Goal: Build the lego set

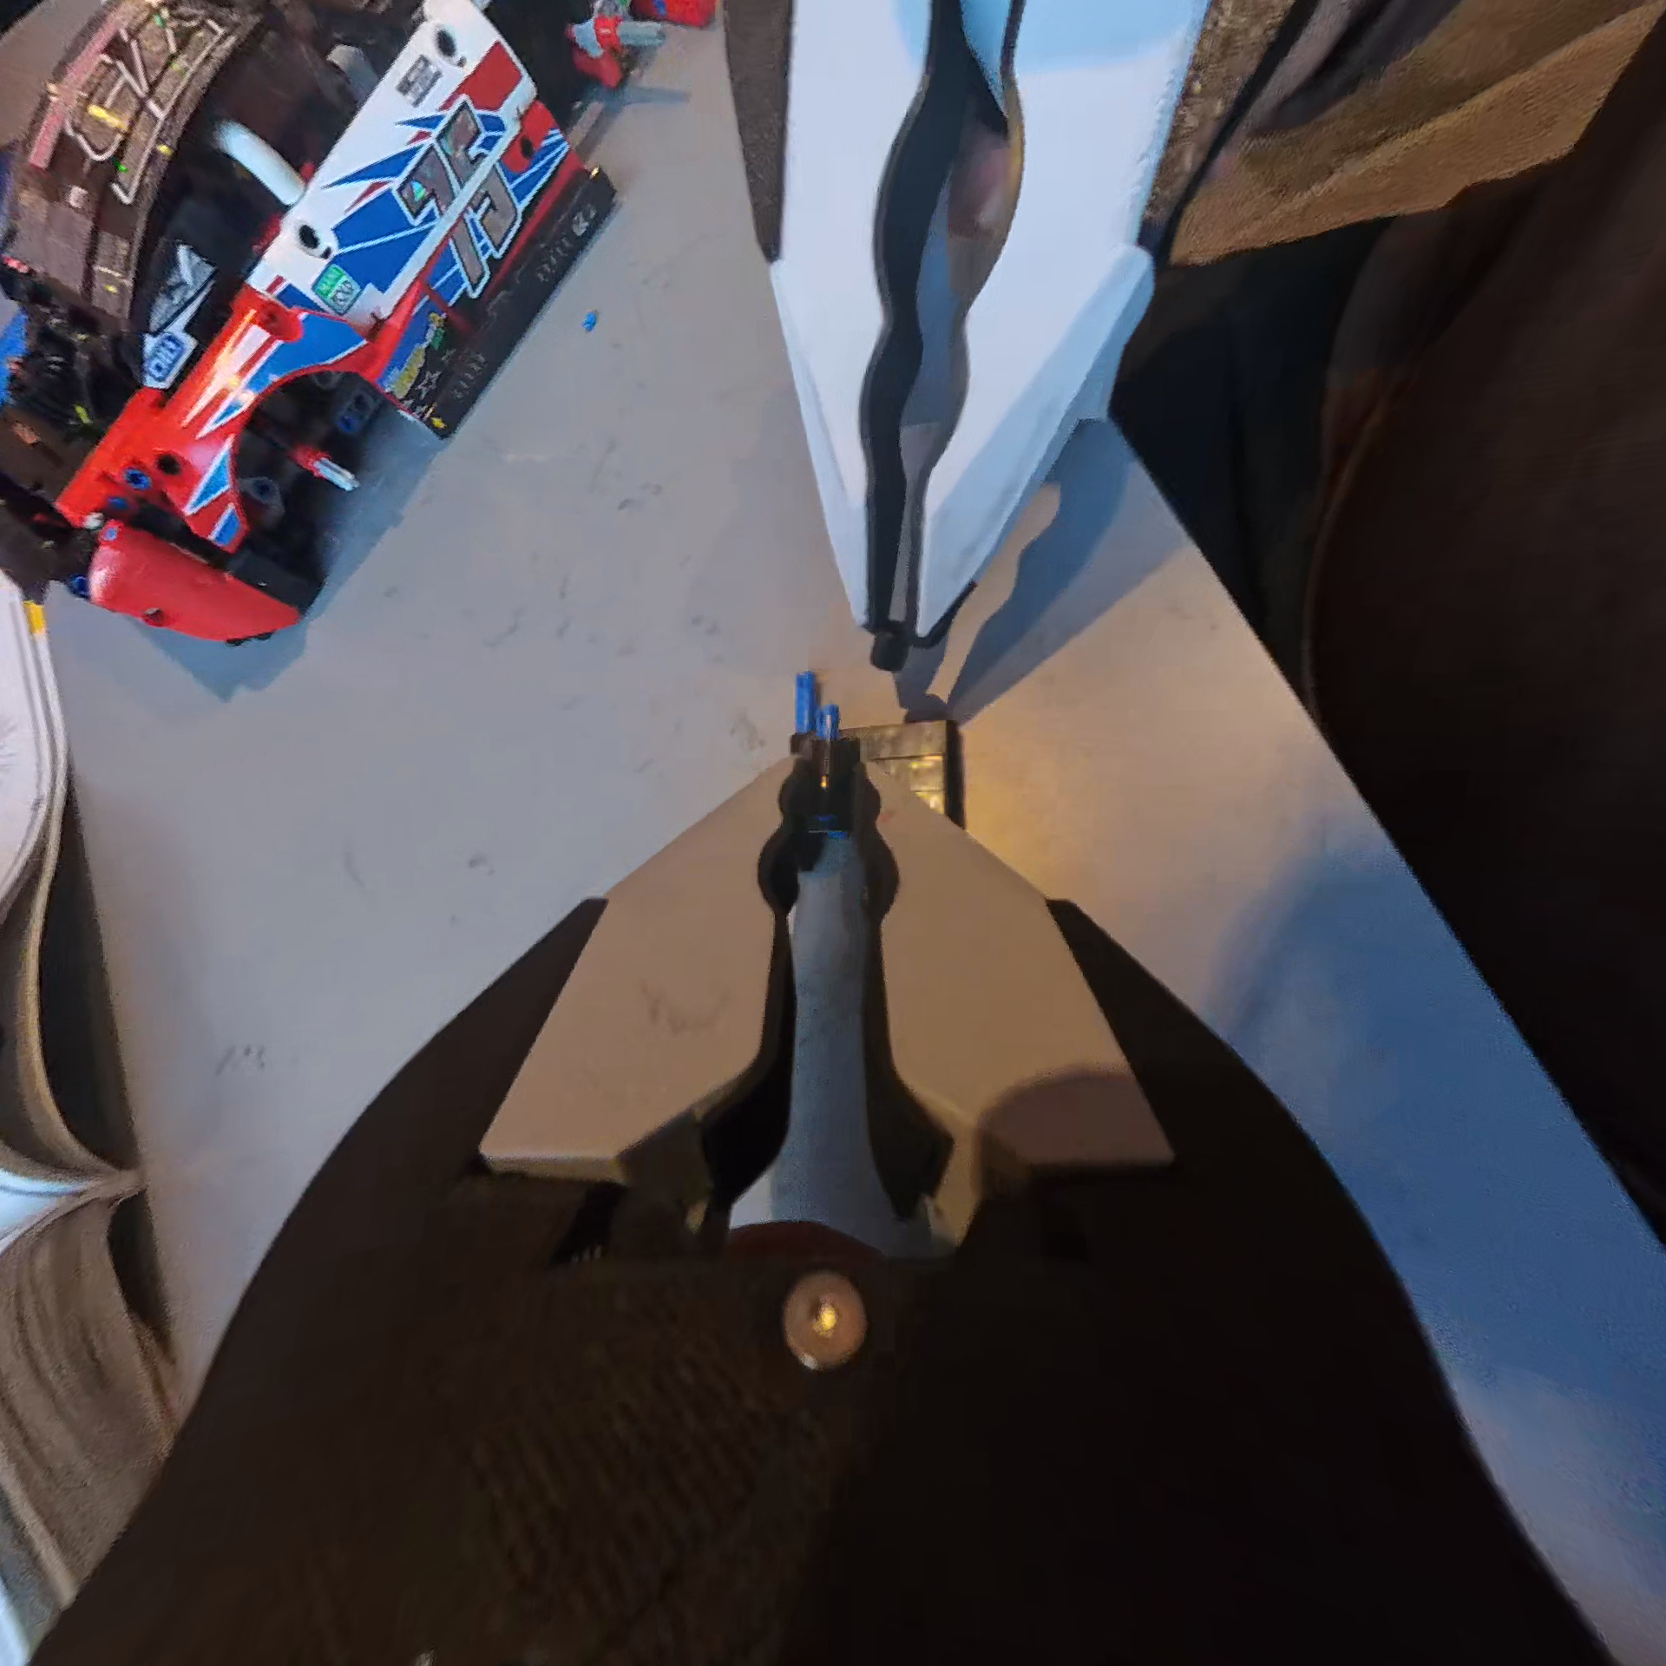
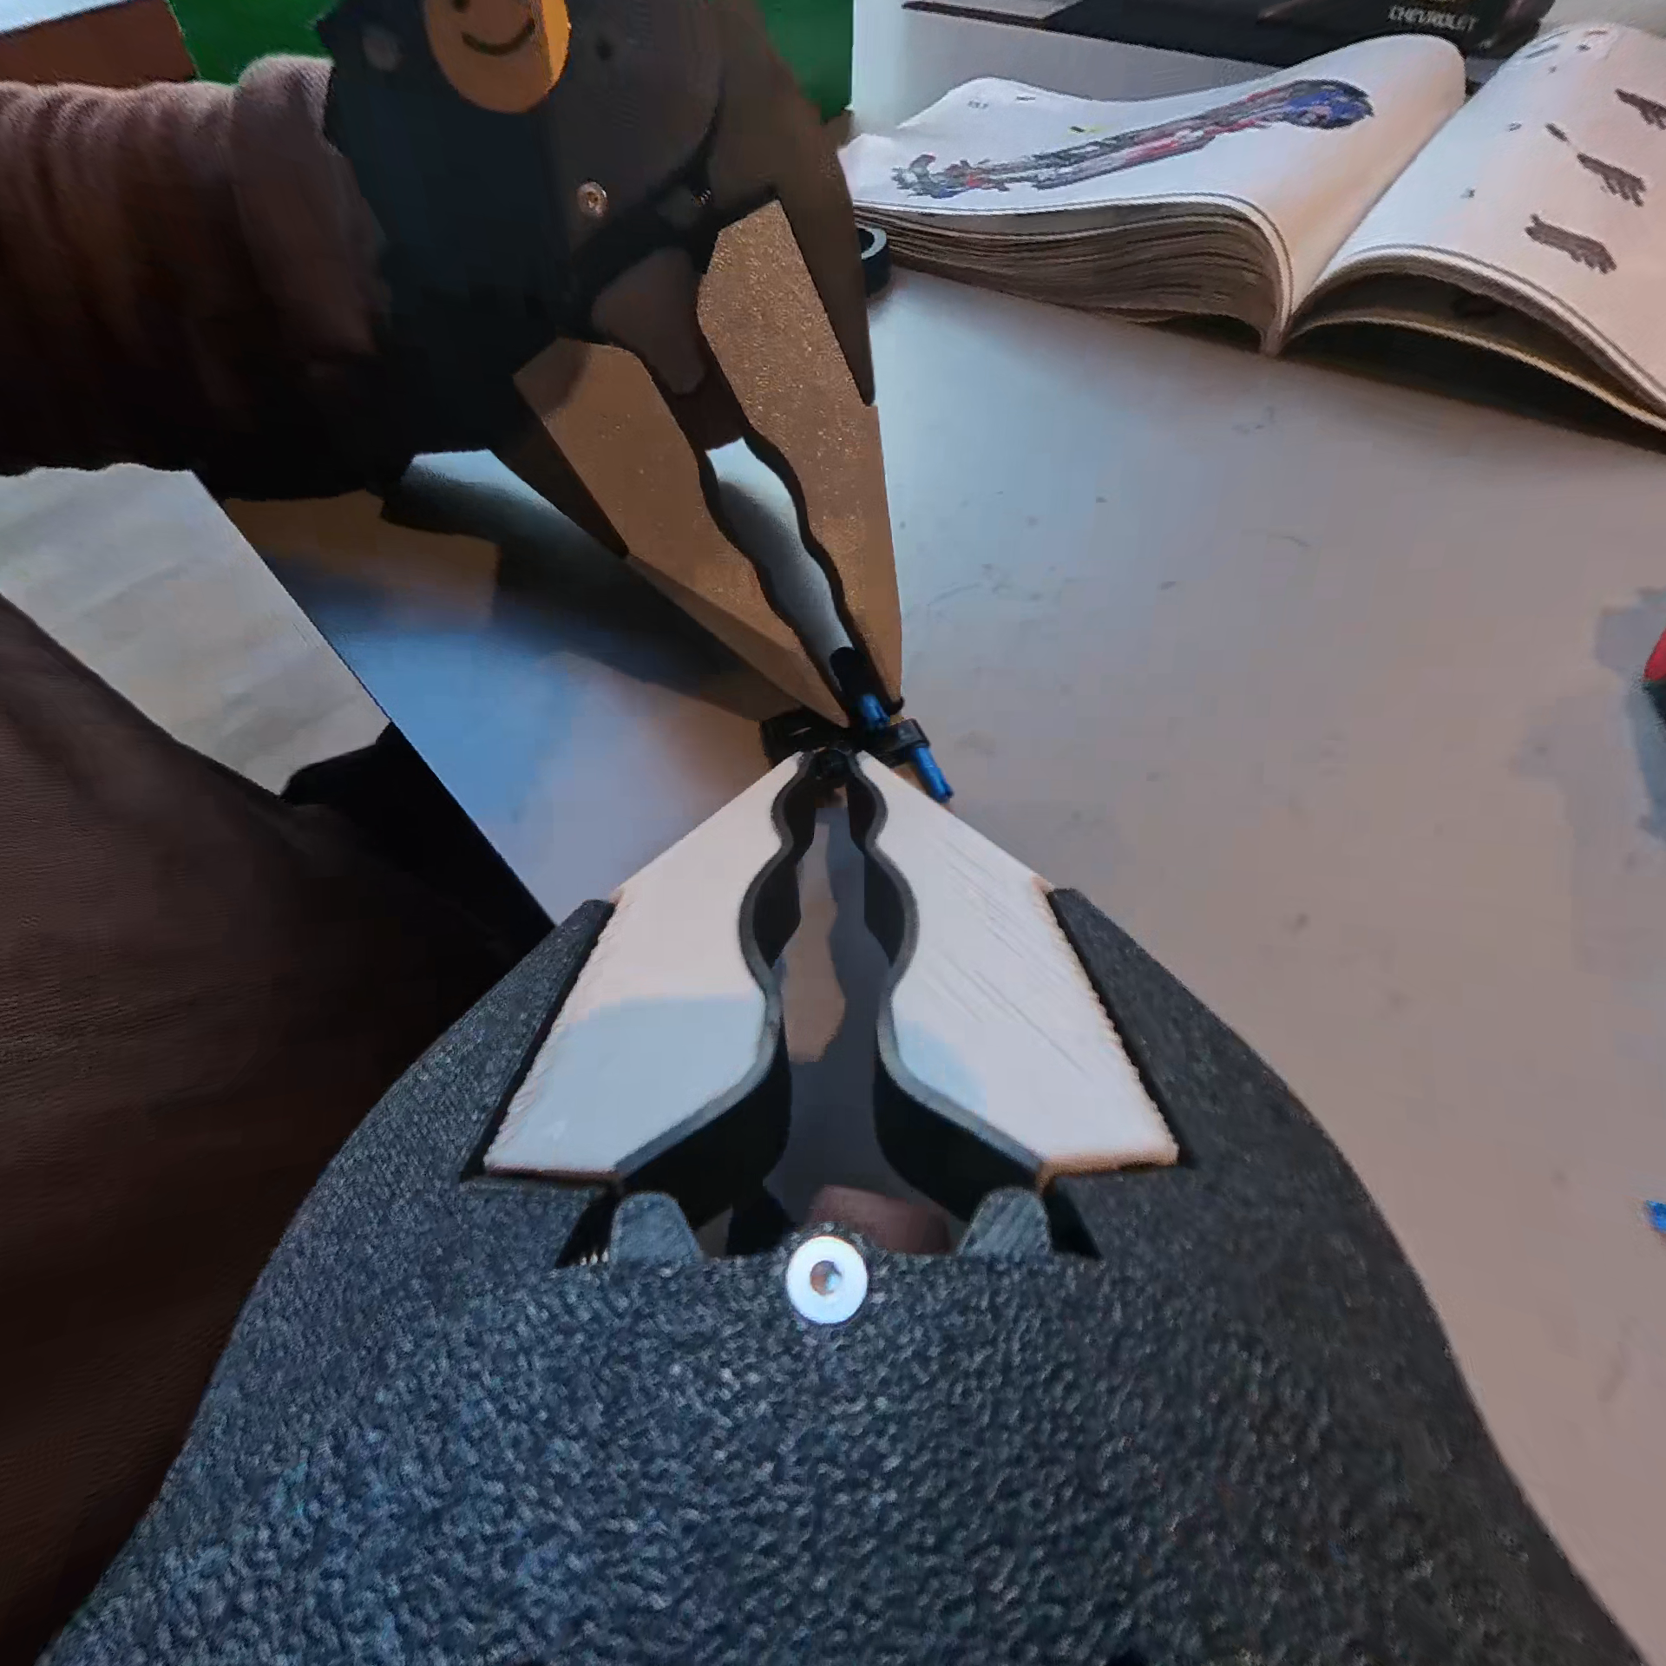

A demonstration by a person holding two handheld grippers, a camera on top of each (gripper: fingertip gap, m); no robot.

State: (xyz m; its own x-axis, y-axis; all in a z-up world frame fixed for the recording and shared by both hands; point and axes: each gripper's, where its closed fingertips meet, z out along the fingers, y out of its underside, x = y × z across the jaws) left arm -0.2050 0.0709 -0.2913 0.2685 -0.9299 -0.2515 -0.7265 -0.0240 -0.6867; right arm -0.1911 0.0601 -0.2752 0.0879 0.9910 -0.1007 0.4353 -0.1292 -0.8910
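My left gripper [image 1: 825, 766] is shut on a small black lego piece with blue pins [image 1: 819, 717] and holds it just above the table. In the right wrist view the left gripper [image 2: 865, 708] comes in from the upper left, and the black piece [image 2: 901, 730] has a blue pin [image 2: 929, 775] sticking out. My right gripper [image 2: 828, 766] is shut on a small black pin [image 2: 825, 766], tip to tip with the left gripper, right at the black piece. In the left wrist view the right gripper [image 1: 892, 631] reaches down from the top. The partly built red, white and blue lego car [image 1: 297, 361] stands at the upper left.
An open instruction booklet [image 2: 1262, 198] lies at the far right of the grey table [image 2: 1217, 631]. A loose blue pin [image 1: 590, 320] lies near the car, and another blue bit [image 2: 1657, 1212] at the right edge. Dark brown sleeves [image 2: 180, 270] fill the left side. The tips of both grippers are at nearly the same place. The blue bit [image 2: 1657, 1212] is about 15 cm from both grippers' fingertips. The left camera catches it too, in the left wrist view [image 1: 584, 329].
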